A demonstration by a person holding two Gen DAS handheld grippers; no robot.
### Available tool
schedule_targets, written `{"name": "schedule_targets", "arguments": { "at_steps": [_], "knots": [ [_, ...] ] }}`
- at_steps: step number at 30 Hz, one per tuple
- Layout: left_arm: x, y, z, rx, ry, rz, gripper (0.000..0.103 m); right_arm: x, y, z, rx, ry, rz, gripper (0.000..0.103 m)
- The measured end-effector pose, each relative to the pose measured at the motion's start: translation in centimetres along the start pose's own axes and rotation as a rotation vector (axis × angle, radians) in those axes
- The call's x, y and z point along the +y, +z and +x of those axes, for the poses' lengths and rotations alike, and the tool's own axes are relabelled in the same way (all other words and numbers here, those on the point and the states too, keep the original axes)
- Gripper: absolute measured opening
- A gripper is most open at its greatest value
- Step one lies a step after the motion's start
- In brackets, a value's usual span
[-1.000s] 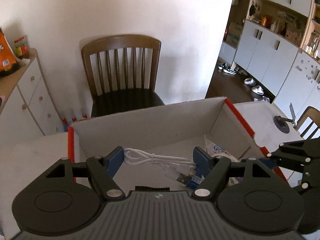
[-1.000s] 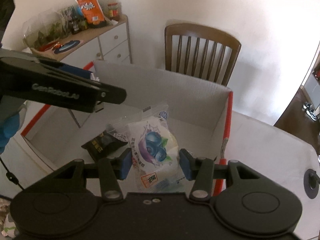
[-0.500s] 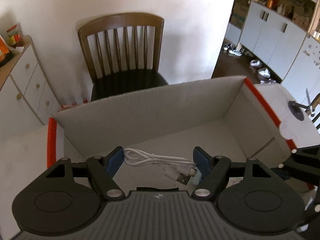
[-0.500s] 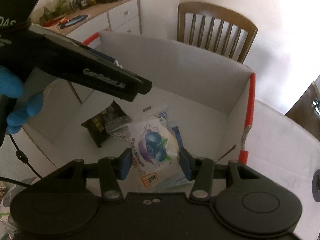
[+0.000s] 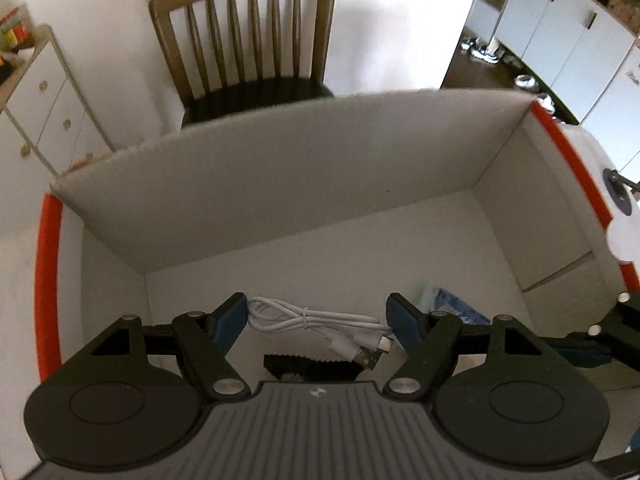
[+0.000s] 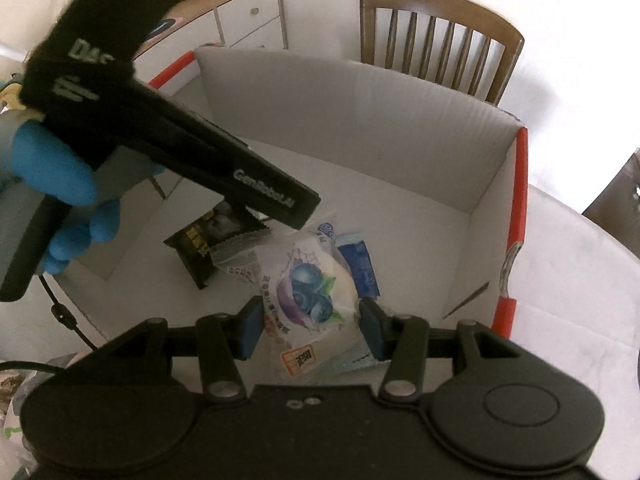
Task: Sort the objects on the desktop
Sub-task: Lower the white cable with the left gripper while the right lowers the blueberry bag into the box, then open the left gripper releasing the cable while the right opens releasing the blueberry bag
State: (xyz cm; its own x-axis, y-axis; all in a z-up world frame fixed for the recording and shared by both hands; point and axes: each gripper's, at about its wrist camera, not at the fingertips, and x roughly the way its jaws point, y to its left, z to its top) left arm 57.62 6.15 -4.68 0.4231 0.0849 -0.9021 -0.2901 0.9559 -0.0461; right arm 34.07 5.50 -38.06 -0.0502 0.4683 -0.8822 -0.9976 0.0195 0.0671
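A white box (image 5: 260, 184) with orange-red edges stands on the table. My left gripper (image 5: 316, 320) is shut on a coiled white USB cable (image 5: 316, 322) and holds it over the box's inside. My right gripper (image 6: 312, 322) is shut on a blueberry snack packet (image 6: 308, 292) and holds it over the box (image 6: 360, 92). A black snack packet (image 6: 212, 240) and a blue packet (image 6: 358, 268) lie on the box floor. The black packet (image 5: 308, 366) shows just below the cable in the left wrist view. The left gripper's body (image 6: 168, 132) crosses the right wrist view.
A wooden chair (image 5: 244, 44) stands behind the box by the wall. A white drawer cabinet (image 5: 40, 104) with snacks on top is at the left. A white table (image 6: 576, 280) spreads to the right of the box. A blue-gloved hand (image 6: 60, 188) holds the left tool.
Both grippers have moved forward and lower into the box, each still holding its item. The left gripper has come closer across the right wrist view.
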Motion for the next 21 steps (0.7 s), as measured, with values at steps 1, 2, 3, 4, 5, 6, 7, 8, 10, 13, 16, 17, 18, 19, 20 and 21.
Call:
{"name": "schedule_targets", "arguments": {
  "at_steps": [1, 2, 3, 4, 5, 6, 7, 8, 10, 13, 16, 17, 18, 19, 20, 21],
  "knots": [
    [0.1, 0.1, 0.2, 0.014, 0.0, -0.007, 0.076, 0.0, 0.0, 0.0, 0.005, 0.001, -0.007, 0.051],
    [0.4, 0.1, 0.3, 0.02, -0.007, -0.015, 0.076, 0.1, 0.1, 0.0, 0.006, 0.001, -0.01, 0.051],
    [0.6, 0.1, 0.3, 0.024, -0.016, -0.025, 0.076, 0.1, 0.1, 0.0, 0.006, 0.004, -0.009, 0.052],
    [0.7, 0.1, 0.4, 0.03, -0.02, -0.034, 0.076, 0.1, 0.1, 0.0, 0.007, 0.005, -0.007, 0.052],
    [0.9, -0.1, 0.5, 0.038, -0.022, -0.044, 0.076, 0.1, 0.1, 0.0, 0.007, 0.005, -0.005, 0.052],
    [1.1, -0.1, 0.5, 0.044, -0.021, -0.053, 0.076, 0.1, 0.2, 0.1, 0.007, 0.006, -0.002, 0.053],
    [1.3, -0.2, 0.5, 0.043, -0.018, -0.06, 0.076, 0.1, 0.2, 0.1, 0.007, 0.007, 0.003, 0.053],
    [1.4, -0.2, 0.3, 0.033, -0.012, -0.07, 0.076, 0.1, 0.2, 0.2, 0.007, 0.009, 0.009, 0.054],
    [1.6, -0.2, -0.2, 0.007, -0.009, -0.077, 0.08, 0.0, 0.3, 0.1, 0.005, 0.029, 0.021, 0.059],
    [1.6, -0.2, -0.9, -0.011, -0.017, -0.086, 0.085, 0.1, 0.3, -0.2, -0.014, 0.038, 0.021, 0.067],
    [1.5, -0.1, -1.9, -0.031, -0.029, -0.09, 0.085, 0.3, 0.4, -0.6, -0.027, 0.031, 0.029, 0.069],
    [1.4, -0.1, -2.2, -0.037, -0.033, -0.09, 0.085, 0.3, 0.4, -0.8, -0.03, 0.031, 0.029, 0.07],
    [1.3, -0.1, -2.6, -0.045, -0.034, -0.088, 0.085, 0.4, 0.4, -0.9, -0.032, 0.03, 0.031, 0.07],
    [1.2, -0.1, -3.0, -0.052, -0.036, -0.088, 0.085, 0.3, 0.4, -1.1, -0.035, 0.028, 0.034, 0.07],
    [1.0, 0.0, -3.4, -0.056, -0.038, -0.088, 0.085, 0.3, 0.4, -1.3, -0.039, 0.025, 0.038, 0.07],
    [0.9, 0.0, -3.8, -0.06, -0.041, -0.087, 0.085, 0.3, 0.4, -1.6, -0.043, 0.025, 0.042, 0.07]
  ]
}}
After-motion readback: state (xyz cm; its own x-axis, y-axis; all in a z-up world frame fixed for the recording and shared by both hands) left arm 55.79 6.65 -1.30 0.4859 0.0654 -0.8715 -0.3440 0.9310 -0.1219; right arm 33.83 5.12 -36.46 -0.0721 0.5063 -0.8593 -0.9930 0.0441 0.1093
